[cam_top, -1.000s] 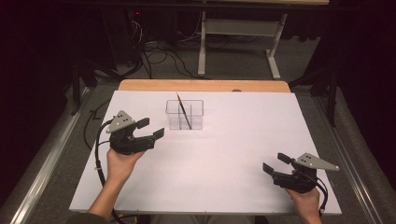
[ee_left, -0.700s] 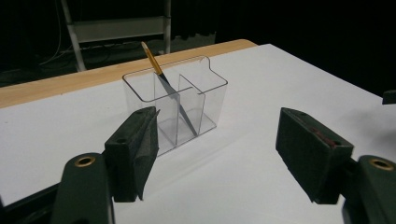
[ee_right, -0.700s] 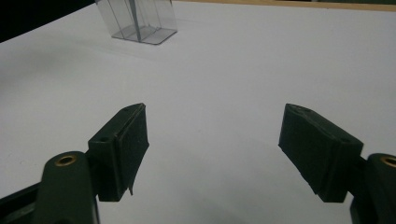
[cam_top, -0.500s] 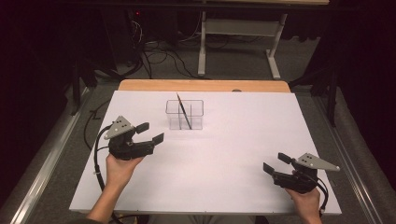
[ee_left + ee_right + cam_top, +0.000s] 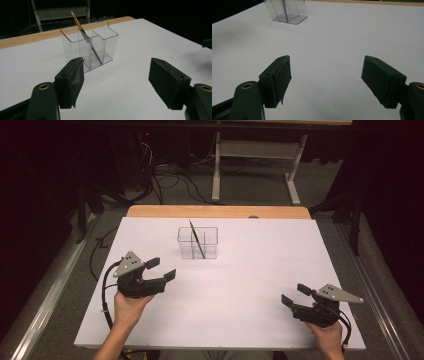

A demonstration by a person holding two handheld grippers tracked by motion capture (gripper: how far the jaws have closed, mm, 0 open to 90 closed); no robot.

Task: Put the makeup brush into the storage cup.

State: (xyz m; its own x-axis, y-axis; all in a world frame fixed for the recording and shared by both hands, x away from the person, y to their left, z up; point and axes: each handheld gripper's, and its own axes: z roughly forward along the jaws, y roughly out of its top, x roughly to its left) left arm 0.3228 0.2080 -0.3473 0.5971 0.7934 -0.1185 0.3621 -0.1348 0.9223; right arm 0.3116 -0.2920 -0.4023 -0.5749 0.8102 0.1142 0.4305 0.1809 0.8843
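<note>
The left gripper [image 5: 161,269] is held wide open and empty, near the clear organizer [image 5: 198,243] at the table's [image 5: 250,270] far middle, in which 1 brush [image 5: 196,239] leans. The right gripper [image 5: 295,295] is likewise spread wide, empty, well apart.

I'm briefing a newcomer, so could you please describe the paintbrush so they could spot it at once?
On the white table, toward its far edge, stands a clear divided holder. The paintbrush leans inside it, tilted, its yellowish end poking above the rim. It is the only thin dark stick there.
</note>
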